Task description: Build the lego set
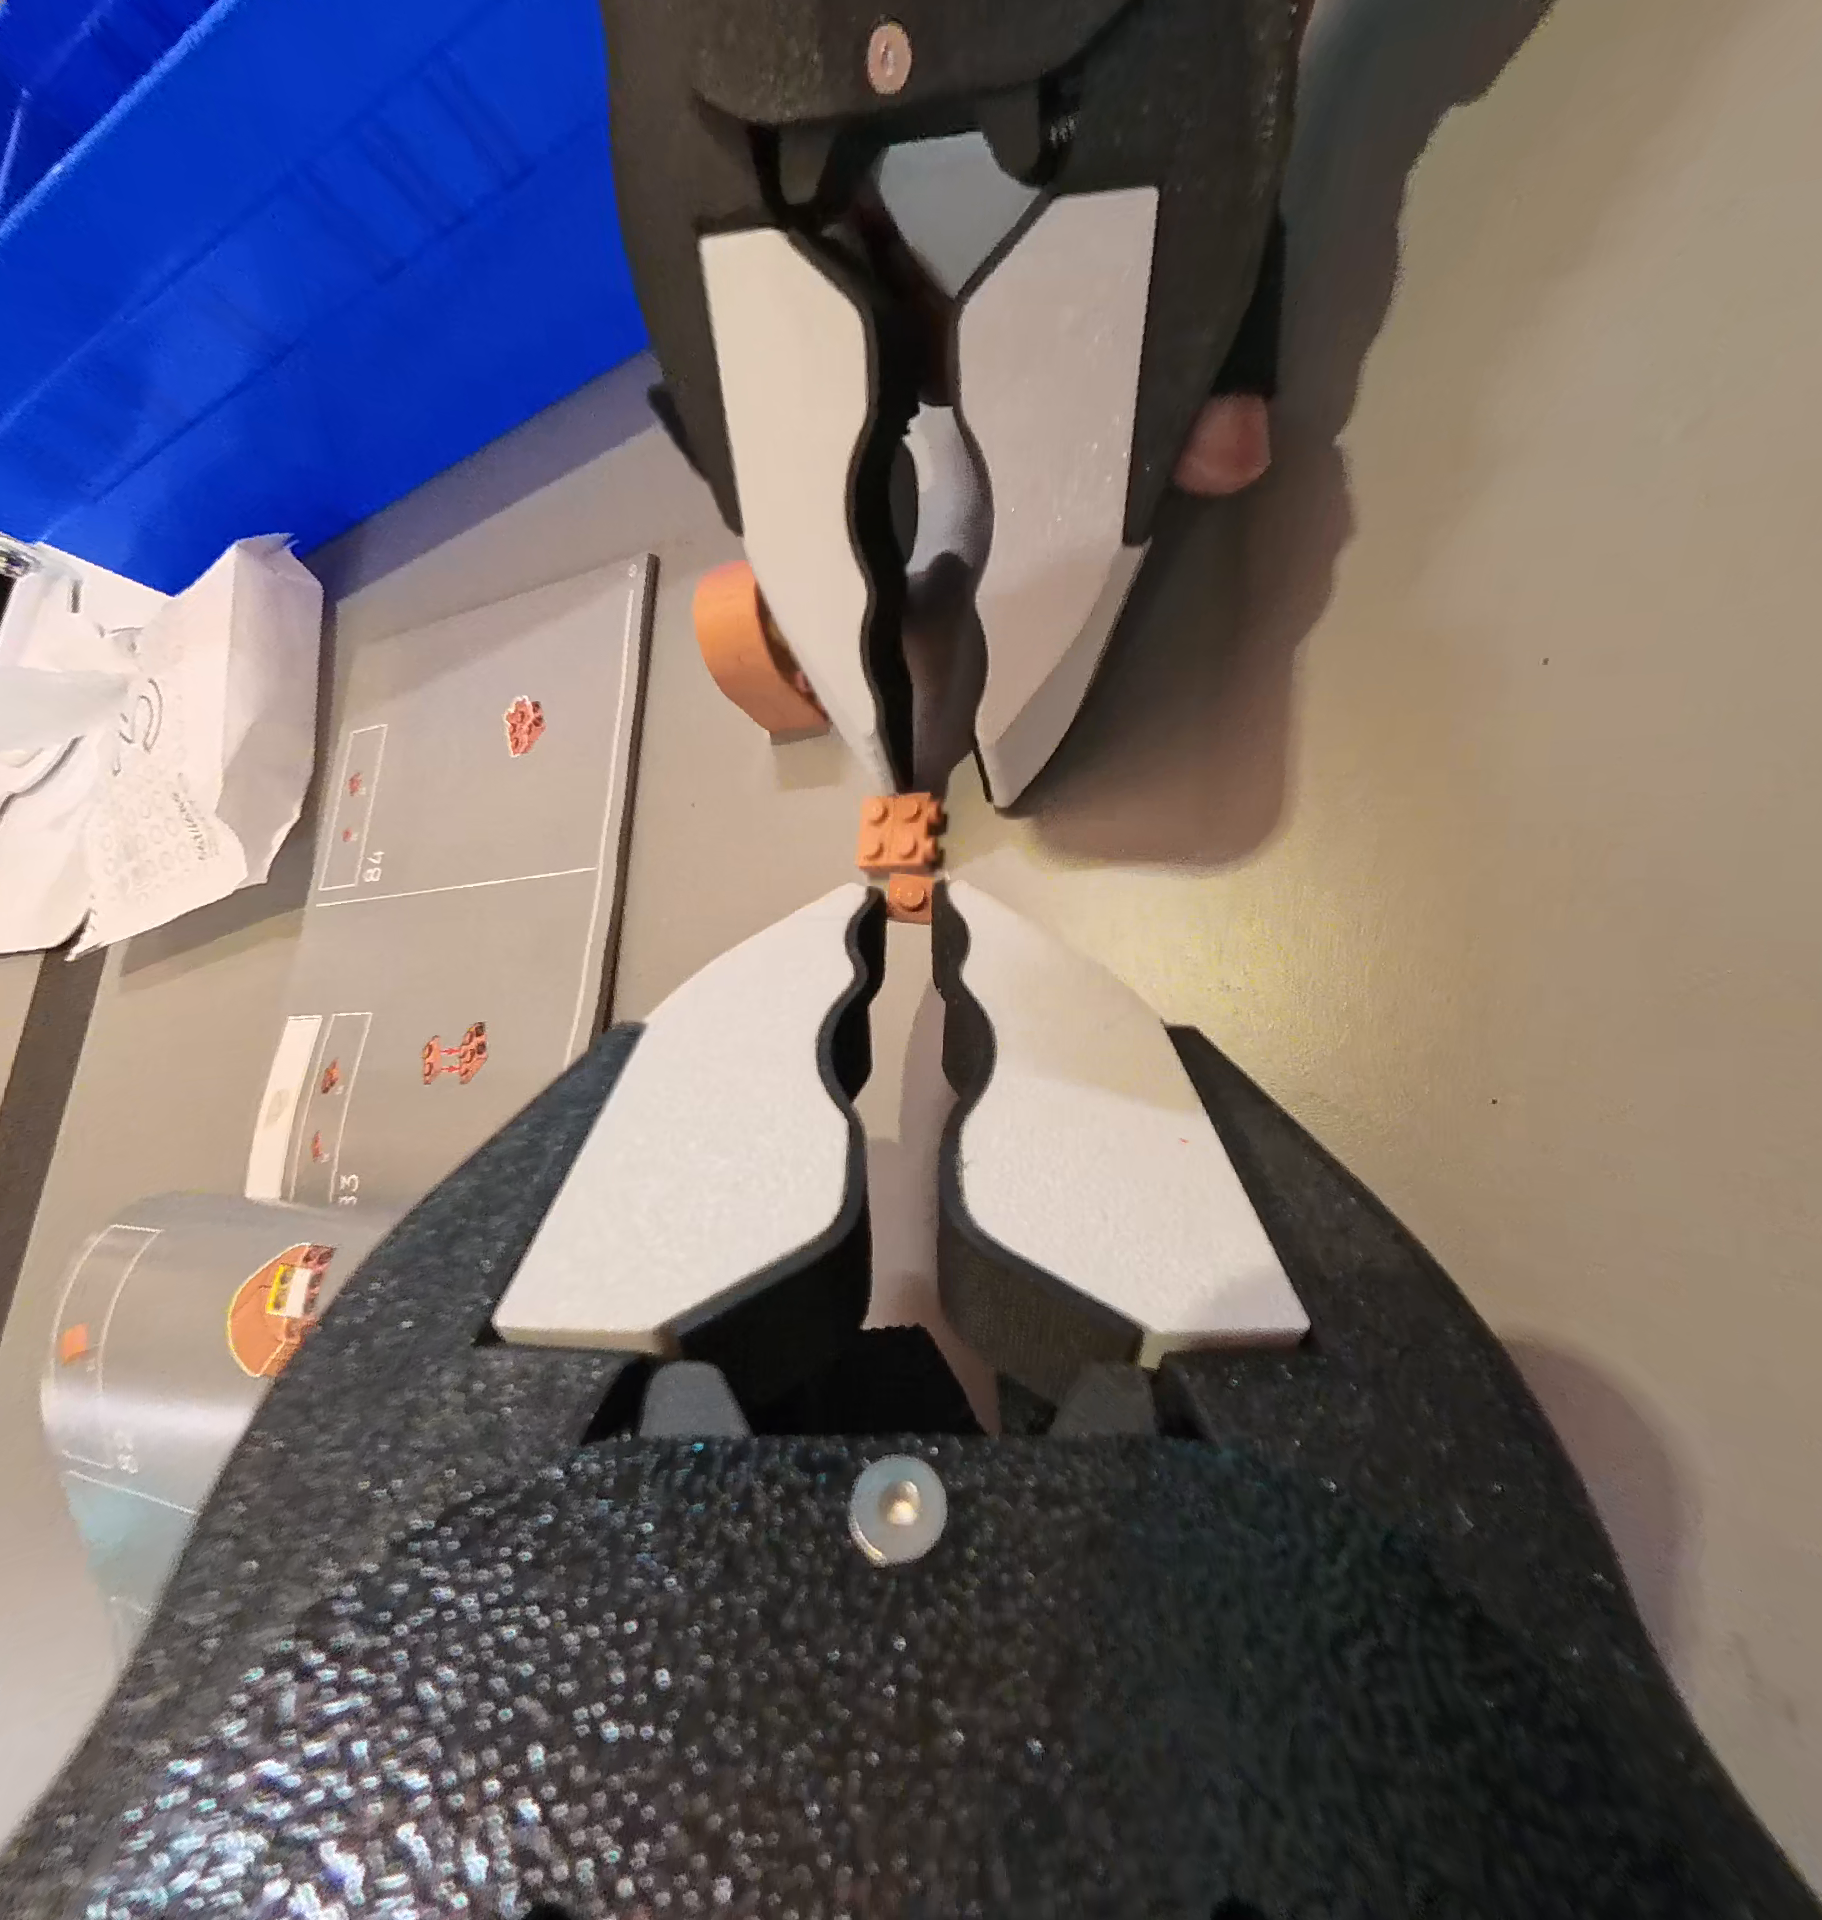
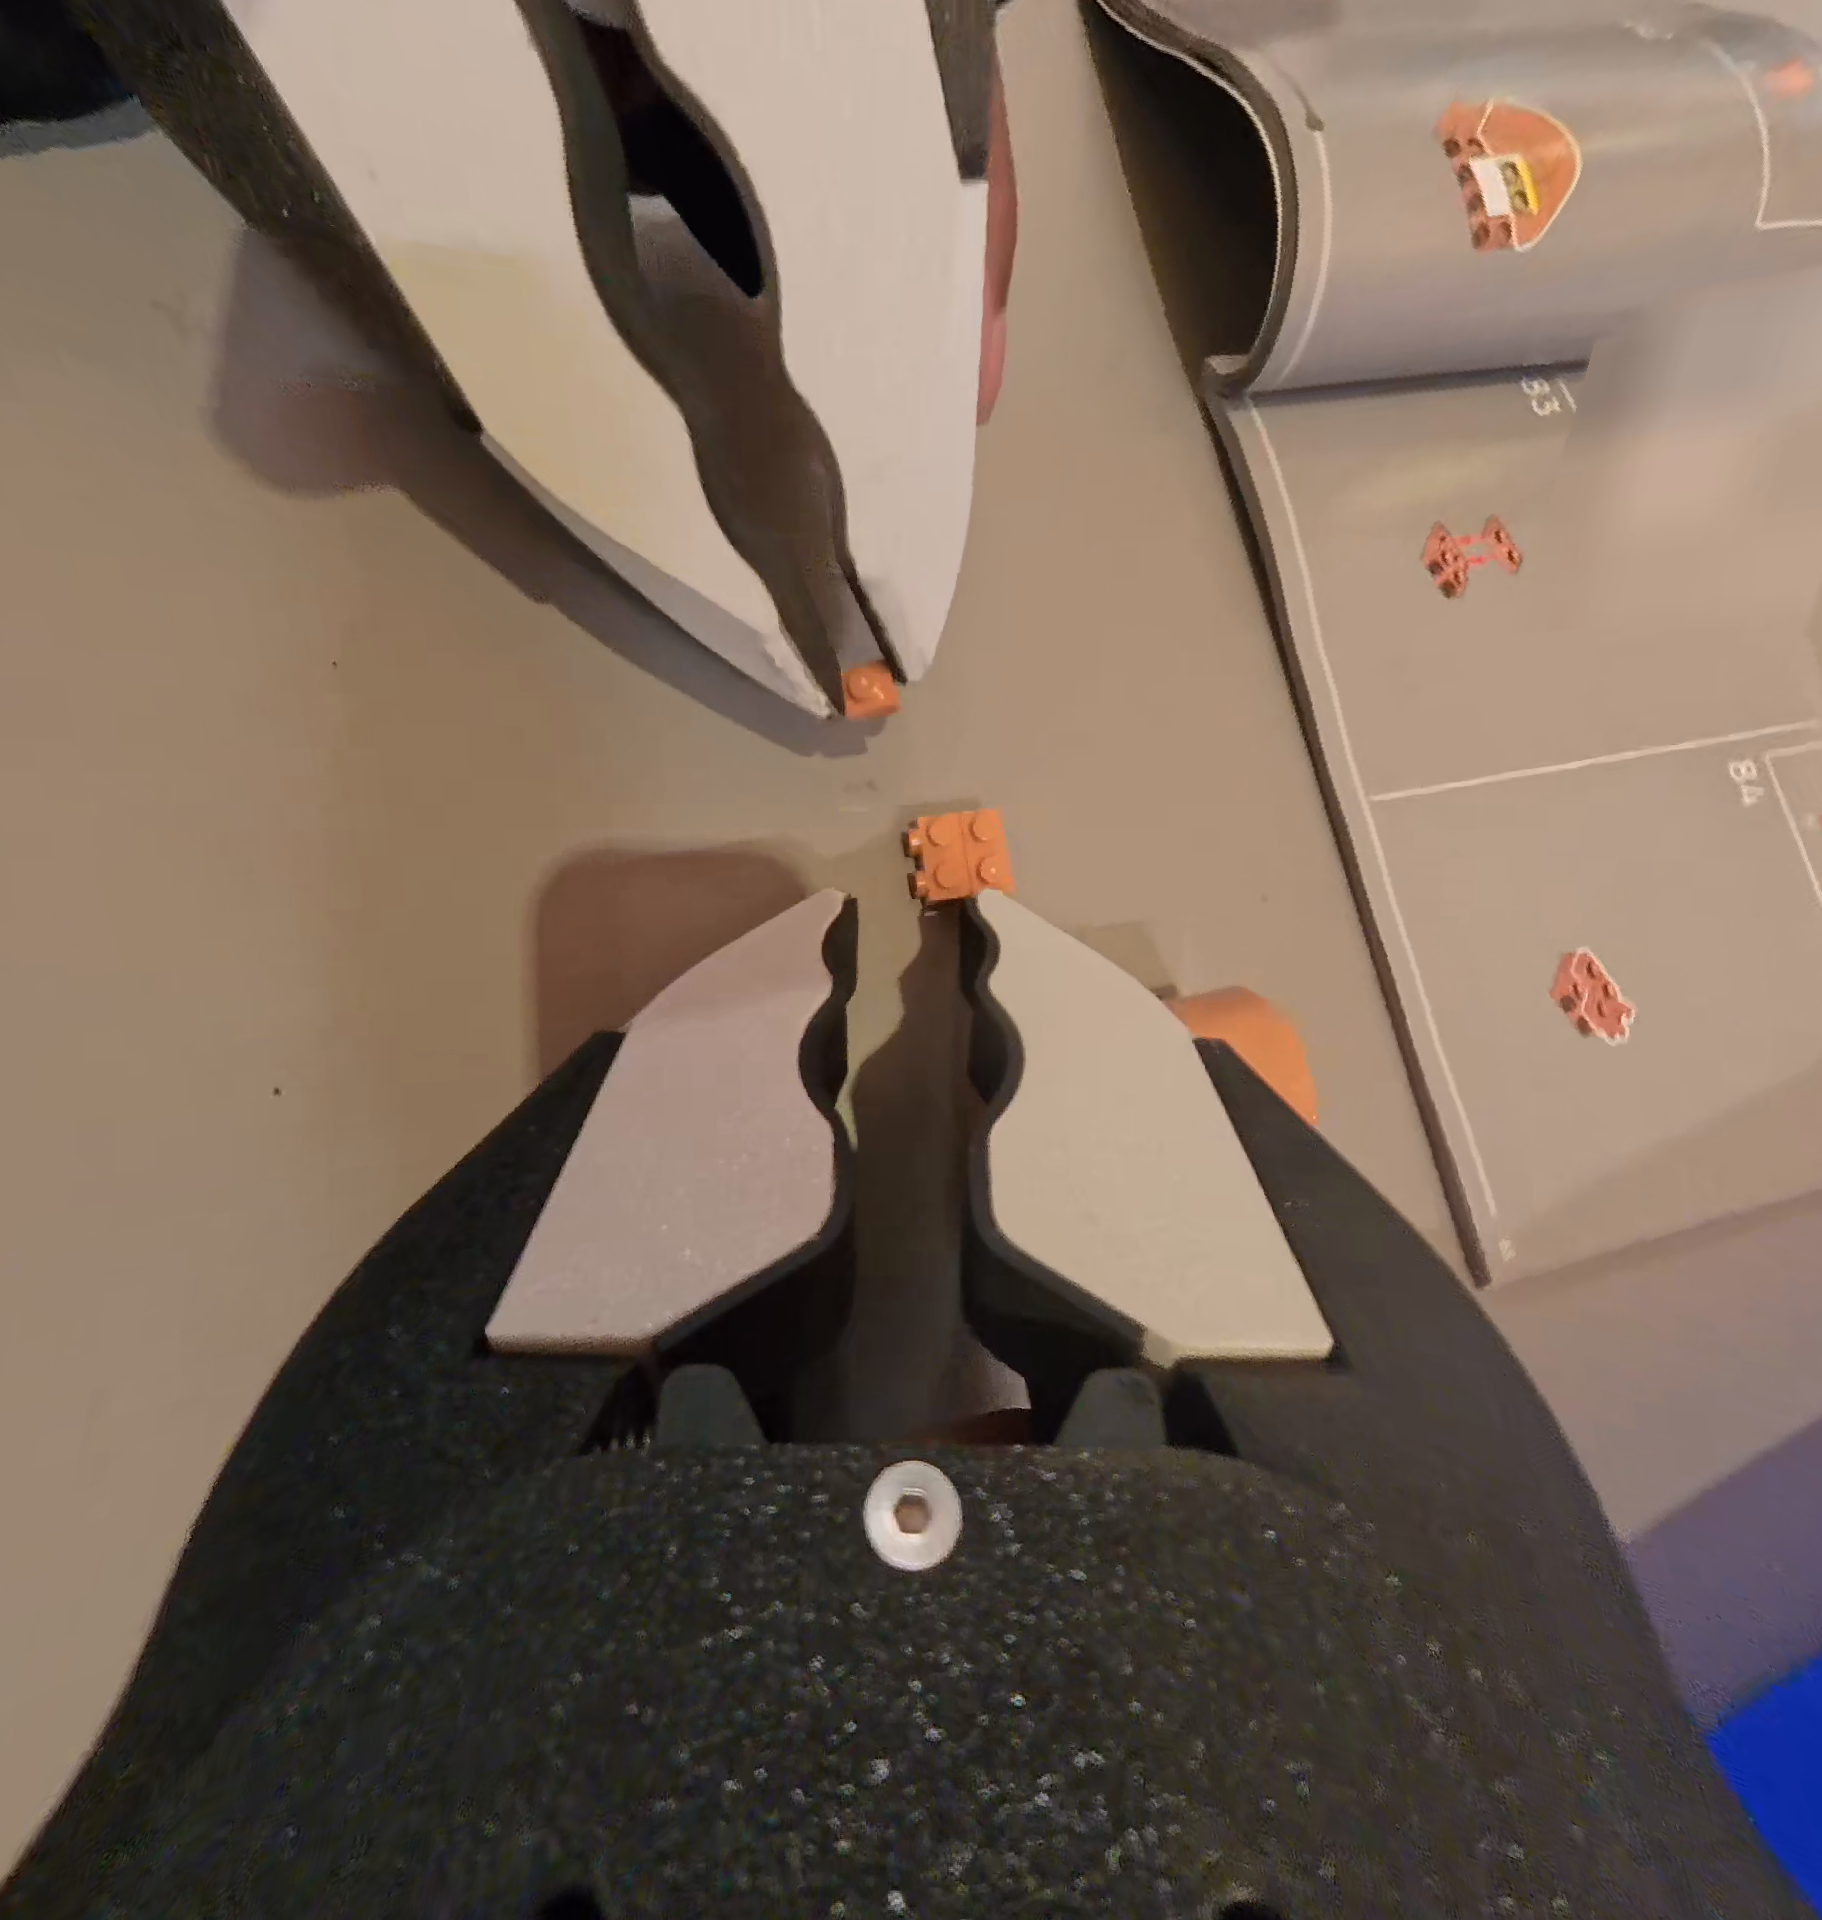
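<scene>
Left gripper (image 1: 909,902) is clamped on a small orange one-stud plastic brick (image 1: 909,896), both pads pressed to its sides, stud facing up toward the cam; brick pokes just past the tips, held a little above the grey surface (image 1: 1509,935). Right gripper (image 2: 905,906) has its jaws parted w/ nothing between them; its tips sit just beside a small orange four-stud square plastic brick (image 2: 961,854), which lies flat on the surface, studs up, w/ extra studs sticking out one side face. No real long axis on either brick, both roughly square. From the left cam the two bricks look nearly touching, but the right cam shows a clear gap of bare surface between them. A bigger rounded orange piece (image 1: 751,655) is mostly hidden behind the right gripper's finger, shape hard to make out. Grey instruction booklet (image 2: 1613,831) lies open nearby, its far pages curled and cut off by the frame; blue plastic bin (image 1: 263,260) and crumpled white paper bag (image 1: 138,769) near it, both partly out of frame.
</scene>
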Demonstrator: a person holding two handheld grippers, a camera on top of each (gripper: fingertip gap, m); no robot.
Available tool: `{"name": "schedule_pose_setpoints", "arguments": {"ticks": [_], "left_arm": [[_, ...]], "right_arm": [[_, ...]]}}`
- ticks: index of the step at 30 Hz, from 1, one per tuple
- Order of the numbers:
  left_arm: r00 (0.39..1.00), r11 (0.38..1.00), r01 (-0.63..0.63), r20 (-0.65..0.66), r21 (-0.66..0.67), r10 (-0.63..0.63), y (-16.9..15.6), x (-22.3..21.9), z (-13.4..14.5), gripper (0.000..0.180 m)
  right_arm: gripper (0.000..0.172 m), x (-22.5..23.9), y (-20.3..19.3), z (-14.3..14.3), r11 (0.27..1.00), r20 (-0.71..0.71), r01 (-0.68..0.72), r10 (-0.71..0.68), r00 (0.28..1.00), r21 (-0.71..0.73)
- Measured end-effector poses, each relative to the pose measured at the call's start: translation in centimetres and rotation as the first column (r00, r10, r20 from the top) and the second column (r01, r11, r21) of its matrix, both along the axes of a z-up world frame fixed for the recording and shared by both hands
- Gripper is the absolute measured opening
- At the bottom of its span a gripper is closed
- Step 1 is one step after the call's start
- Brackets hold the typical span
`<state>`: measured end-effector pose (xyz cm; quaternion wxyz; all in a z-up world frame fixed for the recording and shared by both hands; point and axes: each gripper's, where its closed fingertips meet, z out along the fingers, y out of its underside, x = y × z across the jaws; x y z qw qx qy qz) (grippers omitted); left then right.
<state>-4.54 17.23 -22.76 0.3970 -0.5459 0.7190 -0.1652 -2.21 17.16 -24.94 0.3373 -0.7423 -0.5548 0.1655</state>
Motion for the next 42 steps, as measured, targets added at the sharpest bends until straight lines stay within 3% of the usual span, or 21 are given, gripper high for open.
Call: {"name": "schedule_pose_setpoints", "arguments": {"ticks": [9, 25, 34, 37, 42], "left_arm": [[1.000, 1.000, -0.023, -0.006, -0.008, 0.023, 0.5, -0.3, -0.2, 0.008], [0.995, 0.998, -0.060, -0.077, -0.003, 0.059, 1.5, -1.4, -1.4, 0.008], [0.993, 0.997, -0.004, -0.120, -0.074, -0.005, 0.4, -2.5, -1.9, 0.008], [0.993, 0.996, 0.006, -0.118, -0.087, -0.016, 0.2, -2.5, -1.9, 0.008], [0.992, 0.995, 0.021, -0.125, -0.102, -0.034, -0.3, -2.2, -2.2, 0.008]], "right_arm": [[0.021, -0.4, 0.8, 0.0, 1.000, 0.001, 0.028, -0.028, 1.000, -0.012], [0.021, -2.9, 0.3, 0.0, 0.981, -0.011, -0.193, 0.193, 0.981, -0.019], [0.021, -4.0, 0.1, 0.0, 0.951, -0.017, -0.308, 0.307, 0.951, -0.022], [0.022, -3.7, 0.4, 0.2, 0.963, -0.028, -0.271, 0.271, 0.962, 0.015], [0.023, -2.1, 0.8, 0.3, 0.995, -0.036, -0.096, 0.097, 0.995, 0.027]]}}
